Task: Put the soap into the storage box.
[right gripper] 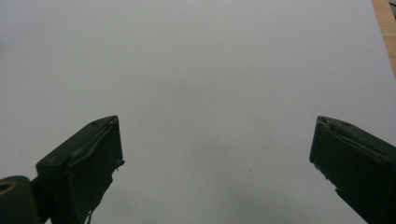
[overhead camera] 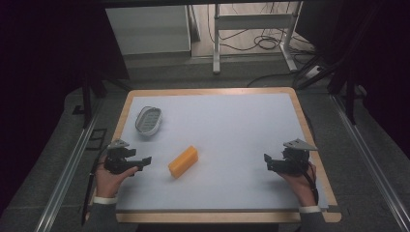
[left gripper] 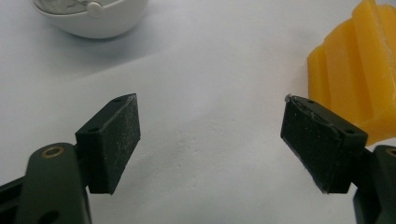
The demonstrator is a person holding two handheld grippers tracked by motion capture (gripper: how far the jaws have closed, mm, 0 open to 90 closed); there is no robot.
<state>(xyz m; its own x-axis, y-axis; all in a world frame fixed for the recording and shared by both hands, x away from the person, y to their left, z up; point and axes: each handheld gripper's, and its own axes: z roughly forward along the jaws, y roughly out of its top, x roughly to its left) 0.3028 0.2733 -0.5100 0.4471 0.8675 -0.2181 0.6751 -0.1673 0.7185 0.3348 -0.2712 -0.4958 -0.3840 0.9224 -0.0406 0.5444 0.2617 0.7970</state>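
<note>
1. My left claw (overhead camera: 145, 160) sits at lower left of the high view, jaws spread, nothing between them. My right claw (overhead camera: 267, 159) sits at lower right, jaws likewise wide and empty over the bare white counter (overhead camera: 232, 125).
2. The yellow block (overhead camera: 183, 162) lies flat at centre-left, just beside the left claw; the ridged side shows at the right edge of the left gripper view.
3. Judgement: it looks like a light, soft sponge, compressible and not fragile. Best taken across the narrow width at mid-length.
4. A small white dish (overhead camera: 148, 120) with a metal insert sits at upper left, well apart; it probably slides easily.
</note>
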